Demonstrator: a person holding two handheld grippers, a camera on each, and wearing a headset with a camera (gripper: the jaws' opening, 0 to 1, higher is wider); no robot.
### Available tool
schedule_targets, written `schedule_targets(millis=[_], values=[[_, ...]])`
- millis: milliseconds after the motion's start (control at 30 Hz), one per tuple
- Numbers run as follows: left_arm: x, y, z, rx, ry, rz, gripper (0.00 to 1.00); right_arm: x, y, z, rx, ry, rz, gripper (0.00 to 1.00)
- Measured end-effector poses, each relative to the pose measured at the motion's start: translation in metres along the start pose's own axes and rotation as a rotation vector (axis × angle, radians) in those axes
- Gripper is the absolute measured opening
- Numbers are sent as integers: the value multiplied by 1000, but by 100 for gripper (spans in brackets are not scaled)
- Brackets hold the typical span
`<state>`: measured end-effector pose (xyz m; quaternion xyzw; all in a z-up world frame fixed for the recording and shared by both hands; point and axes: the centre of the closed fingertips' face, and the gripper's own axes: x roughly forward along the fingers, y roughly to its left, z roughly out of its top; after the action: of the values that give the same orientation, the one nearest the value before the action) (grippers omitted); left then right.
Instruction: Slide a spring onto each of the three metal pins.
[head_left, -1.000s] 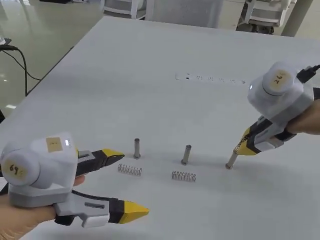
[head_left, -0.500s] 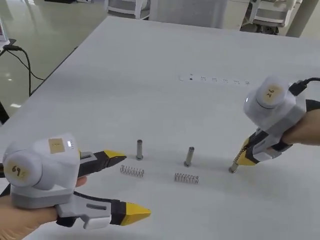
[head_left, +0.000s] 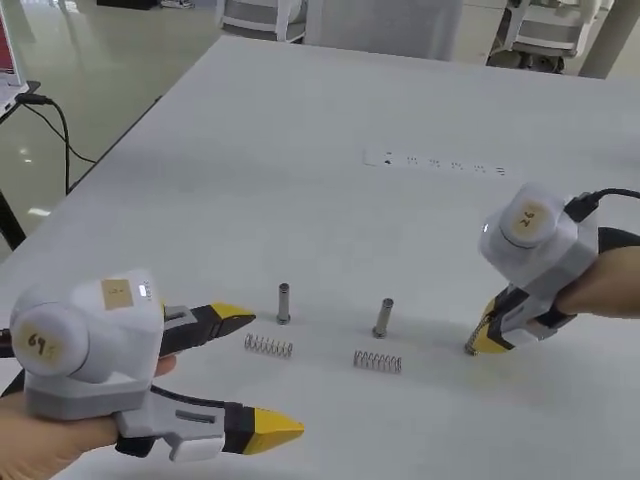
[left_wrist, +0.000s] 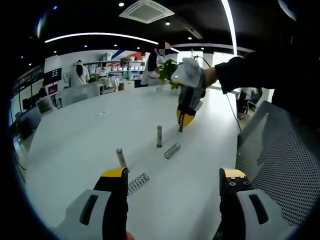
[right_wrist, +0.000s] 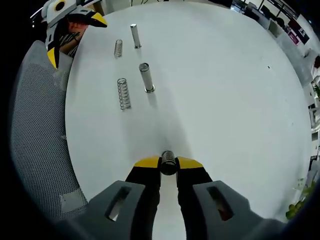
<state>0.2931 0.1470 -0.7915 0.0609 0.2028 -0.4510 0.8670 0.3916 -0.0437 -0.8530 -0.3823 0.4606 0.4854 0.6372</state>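
Note:
Two steel pins stand upright on the white table (head_left: 330, 210): a left pin (head_left: 284, 303) (left_wrist: 120, 156) (right_wrist: 134, 35) and a middle pin (head_left: 384, 317) (left_wrist: 159, 136) (right_wrist: 146, 76). A loose spring lies in front of each (head_left: 268, 346) (head_left: 377, 361) (left_wrist: 138, 182) (left_wrist: 172, 150) (right_wrist: 118, 47) (right_wrist: 123, 93). My right gripper (head_left: 484, 340) (right_wrist: 168, 165) is shut on a third spring (right_wrist: 168, 162), low over the third pin (left_wrist: 181, 127), which its tips mostly hide. My left gripper (head_left: 255, 375) (left_wrist: 173, 177) hovers wide open and empty near the left spring.
A flush power strip (head_left: 432, 161) sits farther back on the table. A mesh chair (left_wrist: 280, 160) stands by the near edge. Office desks and people are far behind. The table edge drops off at the left.
My right gripper has gone down along the right pin, so less of the pin shows. The left gripper has hardly moved. The head camera shifted slightly.

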Motion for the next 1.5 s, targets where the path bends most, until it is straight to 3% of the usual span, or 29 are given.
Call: schedule_targets(millis=[300,767,1167,1500], values=[[0,2,-2,0,1,3,73,4,2,-1,7,0,10,14],[1,0,-1,1,1,2,73,0,3,1,18,-35,6,24],[1,-1,-1,6,1,1,73,-12,4,13,-15,-62,-7,27],[1,-1,0,10,-1,0,72,-21,13,32,-51,-92,-3,29]])
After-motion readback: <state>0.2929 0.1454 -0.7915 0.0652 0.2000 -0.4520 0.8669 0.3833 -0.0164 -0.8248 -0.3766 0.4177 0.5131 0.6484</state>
